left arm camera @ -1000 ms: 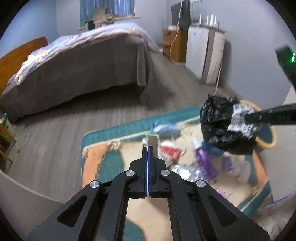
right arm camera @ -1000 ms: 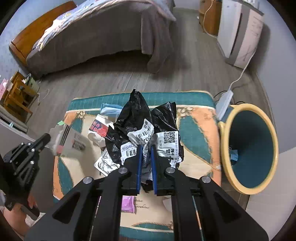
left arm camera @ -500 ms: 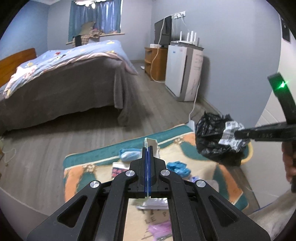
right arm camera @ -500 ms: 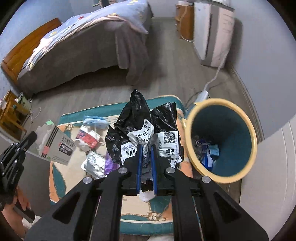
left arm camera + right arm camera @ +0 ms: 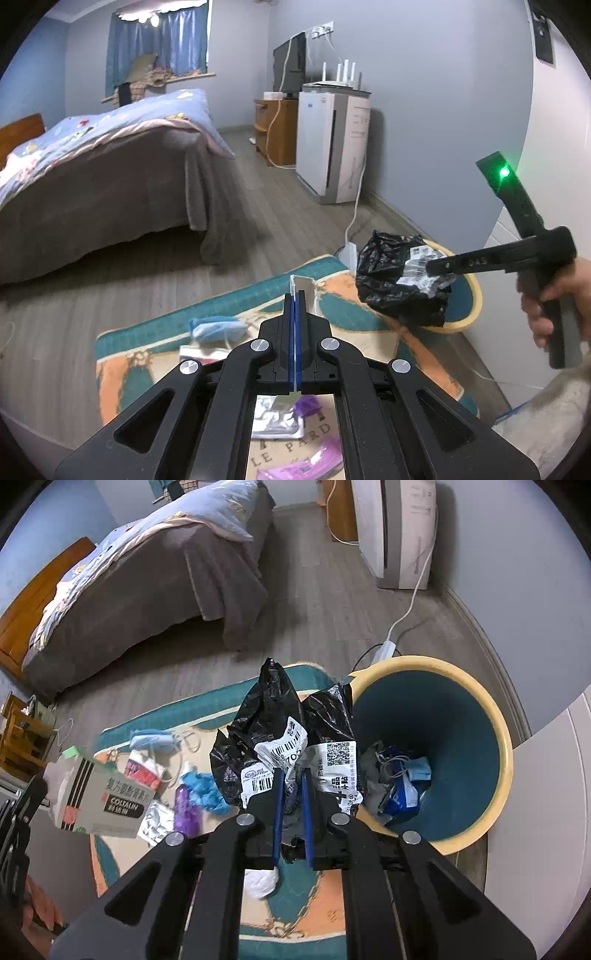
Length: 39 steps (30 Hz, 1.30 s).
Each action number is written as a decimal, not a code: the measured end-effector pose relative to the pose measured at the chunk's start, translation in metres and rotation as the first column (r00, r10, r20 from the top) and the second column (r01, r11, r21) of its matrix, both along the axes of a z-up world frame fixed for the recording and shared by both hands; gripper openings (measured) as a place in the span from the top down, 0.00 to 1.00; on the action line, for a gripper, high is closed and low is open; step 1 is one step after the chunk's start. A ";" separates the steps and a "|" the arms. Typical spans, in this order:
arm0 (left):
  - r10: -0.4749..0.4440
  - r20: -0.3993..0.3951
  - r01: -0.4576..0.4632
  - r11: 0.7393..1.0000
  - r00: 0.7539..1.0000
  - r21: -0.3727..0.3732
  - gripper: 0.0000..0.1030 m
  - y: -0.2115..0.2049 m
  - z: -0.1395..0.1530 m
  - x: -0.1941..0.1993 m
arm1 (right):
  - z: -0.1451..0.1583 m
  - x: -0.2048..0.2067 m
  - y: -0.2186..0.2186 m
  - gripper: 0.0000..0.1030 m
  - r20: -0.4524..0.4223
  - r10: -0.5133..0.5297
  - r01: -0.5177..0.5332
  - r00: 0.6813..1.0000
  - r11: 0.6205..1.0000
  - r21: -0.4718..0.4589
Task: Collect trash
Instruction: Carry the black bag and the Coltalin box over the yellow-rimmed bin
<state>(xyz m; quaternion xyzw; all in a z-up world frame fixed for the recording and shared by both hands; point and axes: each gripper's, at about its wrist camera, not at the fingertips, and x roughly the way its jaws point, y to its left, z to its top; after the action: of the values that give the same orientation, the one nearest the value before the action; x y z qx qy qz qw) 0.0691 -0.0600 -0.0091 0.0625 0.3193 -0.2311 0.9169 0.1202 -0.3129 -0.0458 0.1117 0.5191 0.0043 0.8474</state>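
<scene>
**Bedroom floor, rug and bin**

A patterned rug (image 5: 295, 915) is lying on grey plank flooring, with a bed (image 5: 147, 576) standing far left and a white appliance (image 5: 402, 531) far right. The right gripper (image 5: 291, 786) is pinching a crumpled black bag (image 5: 266, 716) just beside the rim of the bin (image 5: 506, 746). The left gripper (image 5: 295, 306) is clamping a cardboard box (image 5: 99, 797) over the rug's left edge. Bare flooring is stretching open between rug and bed.
</scene>
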 end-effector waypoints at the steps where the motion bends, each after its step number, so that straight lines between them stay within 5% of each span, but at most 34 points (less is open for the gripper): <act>1: -0.003 -0.001 0.003 1.000 1.000 -0.004 0.99 -0.002 0.000 0.001 | 0.000 0.001 -0.003 0.92 0.002 -0.002 0.002 1.000 1.000 -0.010; 23: -0.171 -0.028 0.171 0.985 0.985 -0.020 0.99 -0.135 0.001 0.041 | -0.024 0.001 -0.122 0.92 -0.022 -0.243 0.242 0.970 0.969 -0.058; 28: -0.208 -0.011 0.208 0.978 0.978 0.020 0.99 -0.178 -0.011 0.046 | -0.037 -0.002 -0.146 0.92 -0.052 -0.320 0.317 0.946 0.946 -0.066; 33: -0.214 -0.035 0.212 0.976 0.976 -0.043 0.99 -0.201 -0.023 0.058 | -0.045 -0.005 -0.160 0.92 -0.075 -0.378 0.375 0.923 0.926 -0.055; 39: -0.232 -0.035 0.232 0.973 0.972 -0.004 0.99 -0.223 -0.043 0.056 | -0.048 -0.003 -0.155 0.91 -0.082 -0.369 0.365 0.926 0.929 -0.057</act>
<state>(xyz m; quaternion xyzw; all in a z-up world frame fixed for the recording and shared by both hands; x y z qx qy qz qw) 0.1254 -0.2832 -0.0517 0.0955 0.3260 -0.3378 0.8778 0.1173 -0.4683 -0.0935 0.1897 0.5271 -0.1699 0.8108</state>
